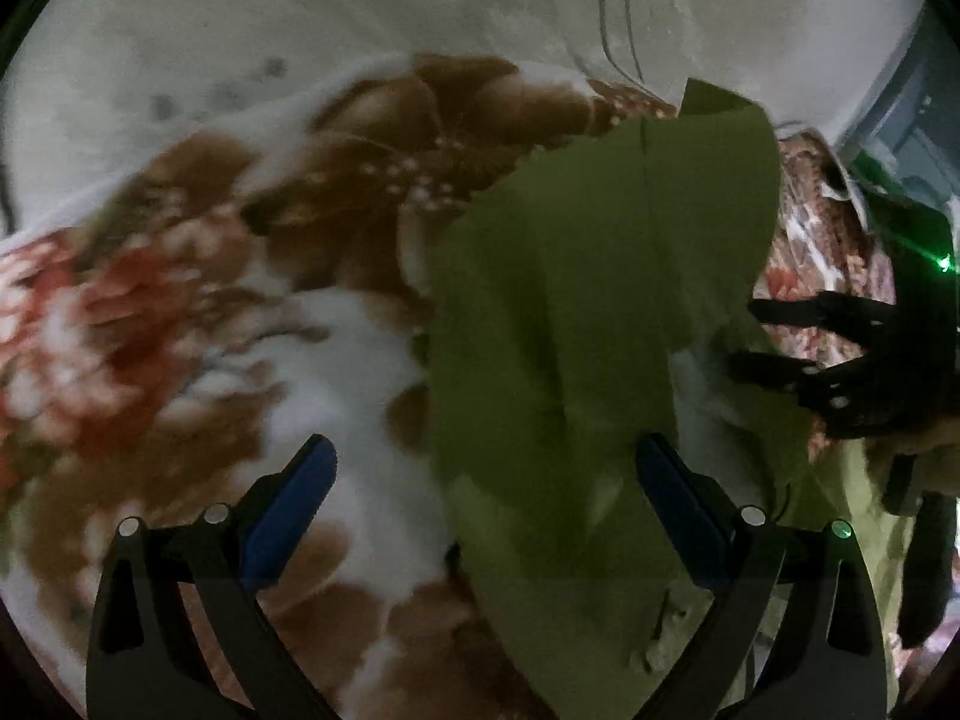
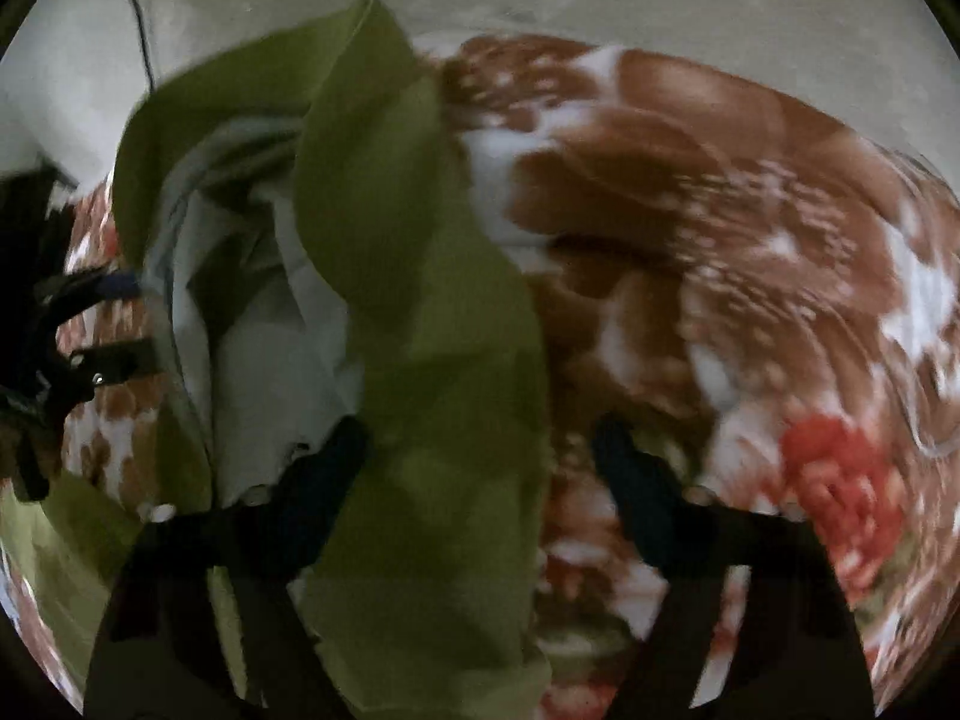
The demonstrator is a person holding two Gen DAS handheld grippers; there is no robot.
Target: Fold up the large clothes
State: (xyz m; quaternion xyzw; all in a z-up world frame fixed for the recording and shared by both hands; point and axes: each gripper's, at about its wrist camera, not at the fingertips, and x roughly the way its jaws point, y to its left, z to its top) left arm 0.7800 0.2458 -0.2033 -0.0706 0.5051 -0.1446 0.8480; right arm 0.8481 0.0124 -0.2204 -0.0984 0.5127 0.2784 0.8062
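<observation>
**Green garment between both hand-held grippers over a flowered blanket**

A large green garment [image 1: 588, 312] is seen draped over a blanket [image 1: 198, 324] printed with brown, white and red flowers. In the left wrist view the garment runs from the far middle down to the near edge, and its lower part lies between the fingers of the left hand-held gripper [image 1: 486, 498]. The jaws stand wide apart; the blue pads [image 1: 294, 504] are not pressed on the cloth, so it is released. The right hand-held gripper [image 1: 774, 336] is seen at the right, by the garment's right edge.

In the right wrist view a fold of the garment [image 2: 432, 360] hangs between the fingers of the right hand-held gripper [image 2: 480, 450]. A gap is seen beside the right finger, and whether the left finger touches the cloth cannot be told through the blur. A pale lining [image 2: 252, 300] shows to the left of the fold. A pale wall [image 1: 360, 12] with a thin cable [image 1: 624, 18] is seen at the far side.
</observation>
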